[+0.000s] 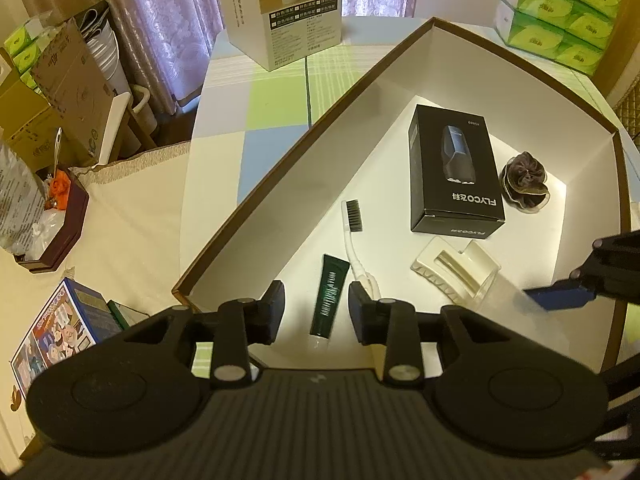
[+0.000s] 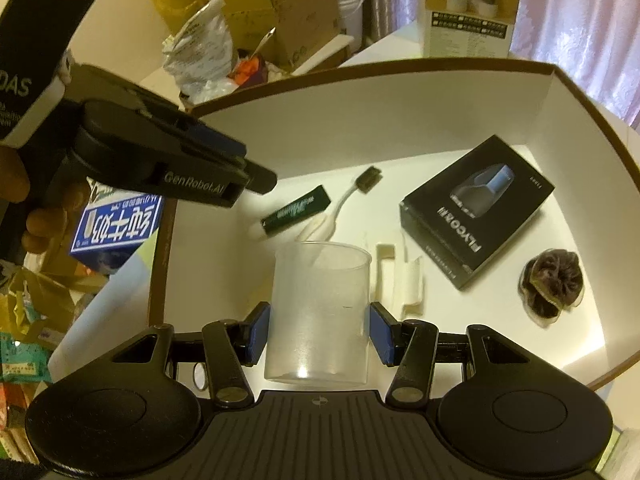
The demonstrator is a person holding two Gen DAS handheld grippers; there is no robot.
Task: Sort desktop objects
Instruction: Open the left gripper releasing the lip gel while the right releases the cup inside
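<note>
A large white box with a brown rim holds a black FLYCO carton, a dark scrunchie, a cream claw clip, a white toothbrush and a green toothpaste tube. My left gripper hovers open above the tube, holding nothing. My right gripper is shut on a translucent plastic cup over the box's near side; its blue pad shows in the left wrist view.
A tall printed carton stands on the checked tablecloth behind the box. Green tissue packs are stacked at the back right. A blue milk carton, a cartoon-printed box and a dark red box of clutter lie to the left.
</note>
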